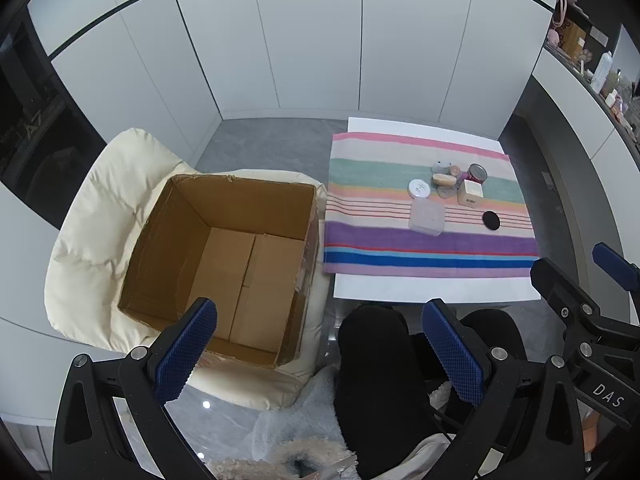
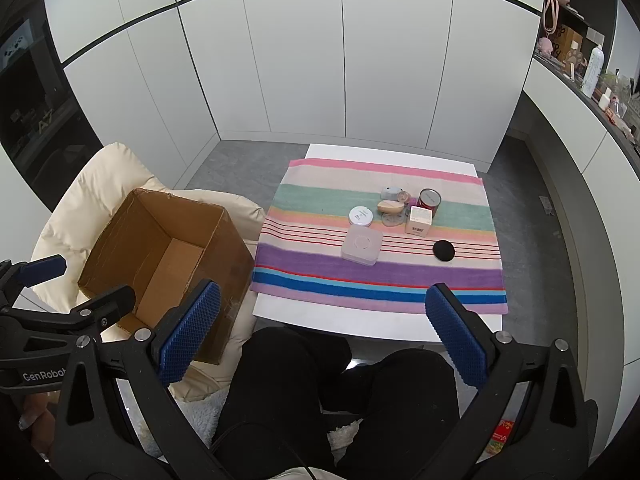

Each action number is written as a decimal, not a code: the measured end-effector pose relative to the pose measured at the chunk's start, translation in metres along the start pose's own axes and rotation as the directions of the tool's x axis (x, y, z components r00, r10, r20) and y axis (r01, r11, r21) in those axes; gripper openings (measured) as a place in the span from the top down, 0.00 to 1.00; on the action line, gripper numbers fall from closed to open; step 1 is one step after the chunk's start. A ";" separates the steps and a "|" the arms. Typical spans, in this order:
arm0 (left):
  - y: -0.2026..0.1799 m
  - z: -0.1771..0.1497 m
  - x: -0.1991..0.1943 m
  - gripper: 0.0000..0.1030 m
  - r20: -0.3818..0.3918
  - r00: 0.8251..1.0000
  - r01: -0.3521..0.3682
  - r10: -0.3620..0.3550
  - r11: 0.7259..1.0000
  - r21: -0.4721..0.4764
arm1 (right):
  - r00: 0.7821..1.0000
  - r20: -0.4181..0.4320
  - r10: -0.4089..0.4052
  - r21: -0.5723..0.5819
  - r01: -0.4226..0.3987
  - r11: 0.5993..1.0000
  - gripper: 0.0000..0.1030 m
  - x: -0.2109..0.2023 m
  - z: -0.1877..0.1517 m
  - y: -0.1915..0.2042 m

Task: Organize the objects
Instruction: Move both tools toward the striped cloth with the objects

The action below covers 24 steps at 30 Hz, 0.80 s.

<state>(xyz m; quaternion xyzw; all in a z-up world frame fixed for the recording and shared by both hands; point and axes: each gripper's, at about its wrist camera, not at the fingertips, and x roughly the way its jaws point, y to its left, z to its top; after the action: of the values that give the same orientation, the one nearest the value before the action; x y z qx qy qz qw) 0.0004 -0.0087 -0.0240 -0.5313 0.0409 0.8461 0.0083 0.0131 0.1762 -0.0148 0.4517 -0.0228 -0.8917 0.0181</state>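
Observation:
A striped cloth [image 2: 312, 276] covers a low white table [image 2: 360, 320]. On it lie several small items: a translucent square case [image 2: 361, 245], a white round jar [image 2: 360, 215], a cream carton [image 2: 419, 221], a red tin [image 2: 429, 201], a tan oval [image 2: 390, 206] and a black disc [image 2: 444, 251]. An empty cardboard box [image 1: 224, 264] stands on a cream cushion chair [image 1: 92, 240] to the left. My left gripper [image 1: 320, 352] hangs open above the box's near edge and the person's knees. My right gripper [image 2: 324, 336] is open too, short of the table's front edge, holding nothing.
The person's black-clad knees [image 2: 340, 392] sit between the table and me. White cabinet doors [image 2: 300, 60] close off the back. A cluttered shelf [image 2: 592, 68] runs along the right wall. Grey floor [image 2: 248, 160] shows behind the chair.

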 end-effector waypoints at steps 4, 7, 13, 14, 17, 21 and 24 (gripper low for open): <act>0.000 0.000 -0.001 0.00 0.004 1.000 -0.005 0.005 1.000 0.002 | 1.000 0.000 0.001 0.000 -0.001 1.000 0.00 0.000 0.000 0.000; -0.003 0.000 -0.001 0.00 0.006 1.000 -0.008 0.008 1.000 0.003 | 1.000 -0.002 0.003 0.003 -0.003 1.000 0.00 0.002 -0.002 0.000; -0.004 -0.001 -0.001 0.00 0.005 1.000 -0.008 0.008 1.000 0.001 | 1.000 -0.002 0.003 0.003 -0.003 1.000 0.00 0.003 -0.002 0.001; -0.004 -0.001 -0.001 0.00 0.005 1.000 -0.008 0.008 1.000 0.001 | 1.000 -0.003 0.003 0.002 -0.003 1.000 0.00 0.003 -0.002 0.000; -0.004 -0.001 -0.001 0.00 0.004 1.000 -0.005 0.005 1.000 0.001 | 1.000 -0.003 0.003 0.003 -0.003 1.000 0.00 0.003 -0.003 0.000; -0.005 0.000 0.000 0.00 0.003 1.000 -0.002 0.002 1.000 0.000 | 1.000 -0.003 0.004 0.004 -0.004 1.000 0.00 0.003 -0.003 0.001; -0.005 0.001 -0.001 0.00 0.005 1.000 -0.006 0.006 1.000 0.001 | 1.000 -0.004 0.005 0.003 -0.005 1.000 0.00 0.003 -0.003 0.000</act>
<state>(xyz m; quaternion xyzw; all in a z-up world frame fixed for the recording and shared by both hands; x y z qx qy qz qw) 0.0004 -0.0038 -0.0236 -0.5292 0.0429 0.8474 0.0064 0.0135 0.1757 -0.0186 0.4533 -0.0253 -0.8908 0.0196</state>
